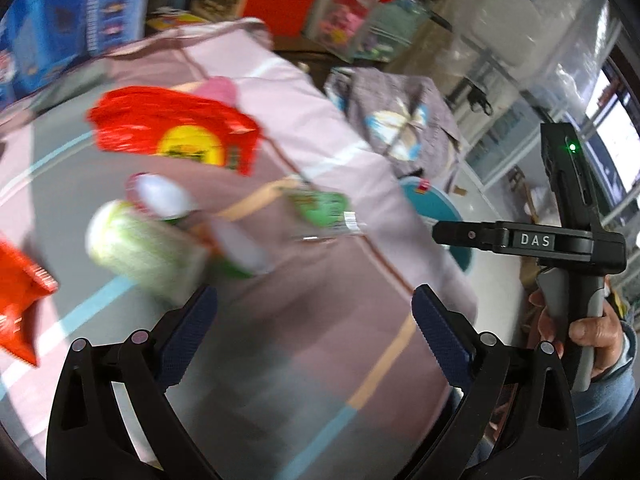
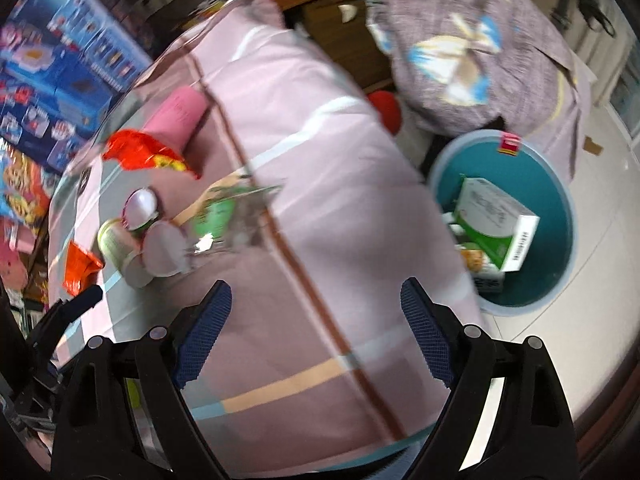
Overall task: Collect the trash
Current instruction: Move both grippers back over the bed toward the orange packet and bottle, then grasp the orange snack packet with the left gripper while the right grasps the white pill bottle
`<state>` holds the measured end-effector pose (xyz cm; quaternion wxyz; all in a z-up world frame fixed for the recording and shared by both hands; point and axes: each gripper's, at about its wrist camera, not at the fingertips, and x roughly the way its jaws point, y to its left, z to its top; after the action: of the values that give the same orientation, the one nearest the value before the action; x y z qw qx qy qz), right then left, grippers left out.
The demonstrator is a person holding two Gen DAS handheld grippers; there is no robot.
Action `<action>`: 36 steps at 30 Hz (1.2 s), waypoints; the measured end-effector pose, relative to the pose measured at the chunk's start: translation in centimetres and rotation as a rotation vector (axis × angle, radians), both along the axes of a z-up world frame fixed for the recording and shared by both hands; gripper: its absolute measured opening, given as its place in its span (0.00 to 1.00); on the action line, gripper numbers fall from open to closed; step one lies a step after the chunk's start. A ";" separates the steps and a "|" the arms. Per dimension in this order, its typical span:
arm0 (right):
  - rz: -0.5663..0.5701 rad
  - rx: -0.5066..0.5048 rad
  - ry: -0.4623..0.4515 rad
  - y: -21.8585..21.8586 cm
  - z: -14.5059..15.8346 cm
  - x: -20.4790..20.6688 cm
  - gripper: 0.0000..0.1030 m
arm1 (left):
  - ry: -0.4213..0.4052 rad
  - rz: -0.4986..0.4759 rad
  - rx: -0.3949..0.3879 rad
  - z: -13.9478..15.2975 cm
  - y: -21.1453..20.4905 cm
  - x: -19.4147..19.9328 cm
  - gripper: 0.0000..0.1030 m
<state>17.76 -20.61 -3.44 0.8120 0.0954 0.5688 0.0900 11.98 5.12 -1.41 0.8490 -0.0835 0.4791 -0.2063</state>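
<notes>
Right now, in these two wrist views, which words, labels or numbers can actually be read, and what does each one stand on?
"DAS": white letters on the right gripper, seen from the left wrist view.
Red snack bag: yellow emblem with print, too blurred to read.
Green-and-white box in the teal bin: side print too small and blurred.
Blue toy boxes: lettering unreadable.
Green label on the clear bottle: blurred.

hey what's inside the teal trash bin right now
Inside the round teal trash bin lies a white and green cardboard box atop smaller packaging scraps. Whatever lies under them is hidden.
</notes>
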 end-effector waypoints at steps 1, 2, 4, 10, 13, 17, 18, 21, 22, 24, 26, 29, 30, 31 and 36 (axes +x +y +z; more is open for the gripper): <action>0.012 0.001 0.000 0.8 0.0 0.0 0.80 | -0.005 0.015 0.003 0.0 0.9 -0.2 0.95; 0.027 0.002 -0.001 1.7 0.1 0.1 0.80 | -0.011 0.030 0.005 0.1 2.0 -0.4 0.95; 0.069 -0.006 -0.005 3.8 0.2 0.2 0.80 | -0.024 0.065 0.012 0.3 4.3 -0.9 0.95; 0.213 -0.062 0.007 10.8 0.1 0.5 0.80 | -0.076 0.173 0.072 1.1 10.8 -2.3 0.95; 0.277 -0.084 0.022 14.2 -0.1 0.9 0.80 | -0.091 0.233 0.107 1.1 14.1 -2.9 0.96; 0.357 -0.110 0.013 18.7 0.0 1.2 0.80 | -0.079 0.305 0.119 0.4 17.9 -3.4 0.96; 0.378 -0.116 0.010 19.8 0.0 1.2 0.80 | -0.073 0.321 0.118 0.2 18.7 -3.5 0.96; 0.436 -0.134 0.006 22.8 -0.3 1.6 0.80 | -0.042 0.359 0.096 -1.0 21.1 -3.5 0.96; 0.450 -0.141 0.004 23.6 -0.4 1.7 0.80 | -0.033 0.365 0.090 -1.4 21.5 -3.5 0.96; 0.477 -0.164 -0.003 25.3 -0.9 2.0 0.80 | -0.013 0.375 0.077 -2.1 22.2 -3.3 0.96; 0.477 -0.184 -0.013 26.0 -1.3 2.4 0.80 | 0.000 0.374 0.071 -2.7 22.6 -3.2 0.96; 0.471 -0.183 -0.008 26.5 -2.0 2.9 0.80 | 0.016 0.372 0.068 -3.6 22.8 -2.8 0.96; 0.475 -0.185 -0.005 26.7 -2.2 3.0 0.80 | 0.021 0.371 0.068 -3.8 22.9 -2.6 0.96; 0.484 -0.190 0.001 27.0 -2.6 3.1 0.79 | 0.025 0.371 0.068 -4.1 23.0 -2.4 0.96; 0.499 -0.202 0.036 27.7 -4.5 3.3 0.55 | 0.044 0.361 0.081 -5.1 22.6 -1.0 0.96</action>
<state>21.05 7.05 -7.92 0.7597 -0.1280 0.5953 0.2284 10.96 27.69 -6.54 0.8644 -0.1382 0.4826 -0.0294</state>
